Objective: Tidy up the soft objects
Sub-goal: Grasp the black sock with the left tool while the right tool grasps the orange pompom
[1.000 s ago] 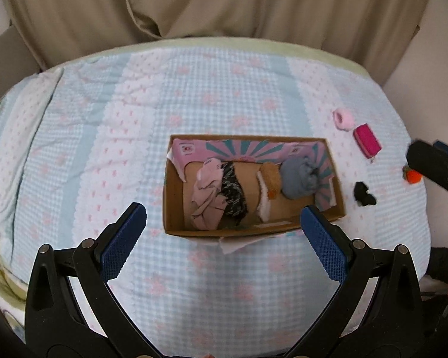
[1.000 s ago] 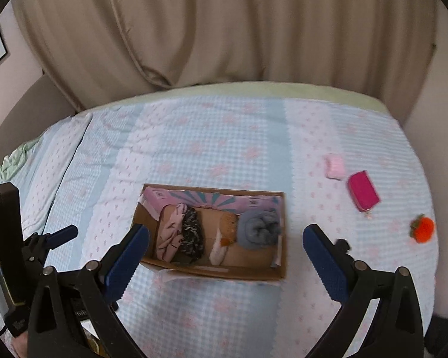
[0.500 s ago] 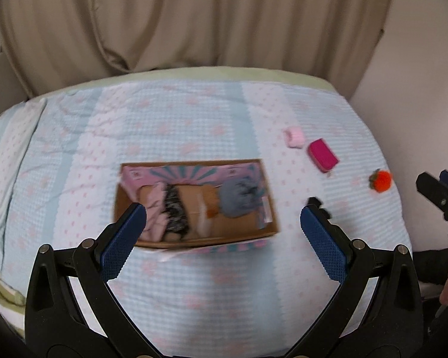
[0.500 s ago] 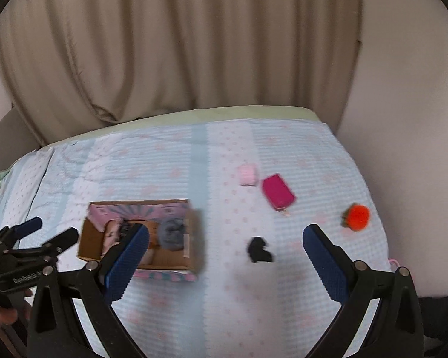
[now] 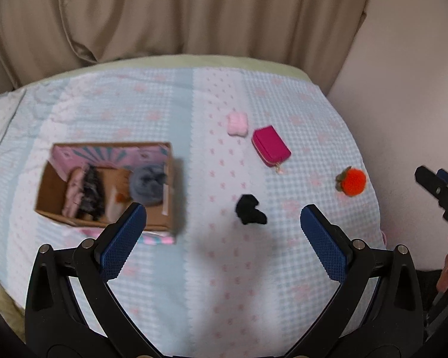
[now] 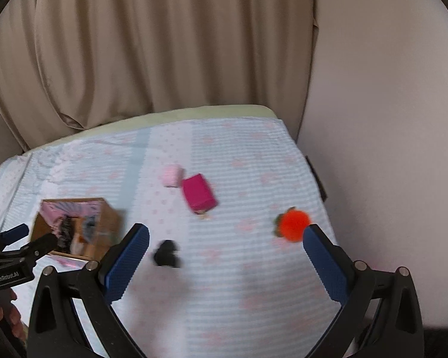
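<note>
A cardboard box (image 5: 168,197) (image 6: 110,220) on the bed holds pink, black, tan and grey soft items. Loose on the bedspread lie a black soft lump (image 5: 250,208) (image 6: 166,253), a pale pink soft item (image 5: 237,123) (image 6: 172,175), a magenta pouch (image 5: 270,146) (image 6: 198,194) and an orange fuzzy fruit toy (image 5: 351,181) (image 6: 292,225). My left gripper (image 5: 222,226) is open and empty, just short of the black lump. My right gripper (image 6: 225,247) is open and empty, with the orange toy by its right fingertip.
The bed has a light blue checked bedspread (image 5: 224,283) (image 6: 239,283). A beige curtain (image 5: 194,12) hangs behind it and a pale wall (image 6: 388,149) runs along its right edge. The right gripper shows at the right edge of the left wrist view (image 5: 439,191).
Both grippers have swung to the right, away from the box. The black lump now lies between the left gripper's fingers in view, and the orange toy is near the right gripper's right finger.
</note>
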A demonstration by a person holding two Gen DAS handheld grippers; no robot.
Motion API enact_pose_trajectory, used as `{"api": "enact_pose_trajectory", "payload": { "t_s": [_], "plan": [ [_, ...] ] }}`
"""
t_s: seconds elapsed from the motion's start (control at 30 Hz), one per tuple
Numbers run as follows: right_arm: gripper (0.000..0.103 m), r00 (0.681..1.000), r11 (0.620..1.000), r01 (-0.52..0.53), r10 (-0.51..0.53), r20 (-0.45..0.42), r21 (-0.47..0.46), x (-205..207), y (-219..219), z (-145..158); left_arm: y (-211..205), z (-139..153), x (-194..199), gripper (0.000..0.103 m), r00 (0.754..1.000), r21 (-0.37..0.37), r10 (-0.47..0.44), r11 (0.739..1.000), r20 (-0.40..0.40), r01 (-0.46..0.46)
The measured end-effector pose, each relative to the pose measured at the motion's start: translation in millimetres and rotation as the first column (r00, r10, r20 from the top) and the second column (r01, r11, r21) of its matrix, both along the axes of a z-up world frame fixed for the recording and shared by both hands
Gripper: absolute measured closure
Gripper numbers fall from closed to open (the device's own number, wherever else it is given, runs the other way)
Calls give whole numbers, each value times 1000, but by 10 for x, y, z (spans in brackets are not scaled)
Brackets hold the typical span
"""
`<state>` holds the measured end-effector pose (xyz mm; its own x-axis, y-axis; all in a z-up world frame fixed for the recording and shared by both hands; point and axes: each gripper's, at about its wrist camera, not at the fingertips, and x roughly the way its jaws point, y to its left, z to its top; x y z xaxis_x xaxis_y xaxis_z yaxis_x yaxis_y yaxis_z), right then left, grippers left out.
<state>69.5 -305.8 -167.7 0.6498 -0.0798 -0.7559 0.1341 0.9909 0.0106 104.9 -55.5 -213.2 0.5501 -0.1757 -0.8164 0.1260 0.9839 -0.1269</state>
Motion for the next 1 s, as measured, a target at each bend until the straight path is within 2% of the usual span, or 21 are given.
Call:
{"api": "enact_pose_trajectory", "payload": {
  "t_s": [0.17, 0.27, 0.47, 0.53, 0.67, 0.8, 0.9, 1.0],
  "plan": [
    [0, 1000, 1000, 27, -27, -2, -5, 135, -483, -355, -410, -496, 67, 0, 1000, 15, -5, 1000, -17, 5],
    [0, 999, 999, 46, -46, -13, -8, 241, -697, -670, -603, -865, 161, 1, 999, 38, -22, 999, -33, 24],
    [1, 997, 997, 72, -72, -35, -5, 538, -1018, -1442, -863, -1626, 386, 2, 998, 52, -43, 998, -38, 45],
    [1, 996, 997, 82, -82, -45, -11, 638, -1097, -1716, -930, -1879, 468, 7, 998, 71, -49, 996, -43, 52],
    [1, 994, 995, 96, -96, -53, -3, 780, -1213, -2120, -1004, -2319, 608, 10, 997, 78, -48, 996, -58, 52],
    [1, 991, 993, 119, -118, -66, 8, 922, -1310, -2425, -1058, -2602, 707, 20, 996, 96, -59, 993, -74, 66],
    [2, 989, 991, 133, -132, -66, 9, 1023, -1362, -2533, -1102, -2696, 749, 22, 994, 108, -75, 991, -74, 83],
    [11, 988, 991, 136, -135, -76, 9, 1154, -1394, -2629, -1144, -2754, 804, 24, 995, 108, -71, 991, -71, 78]
  ]
}}
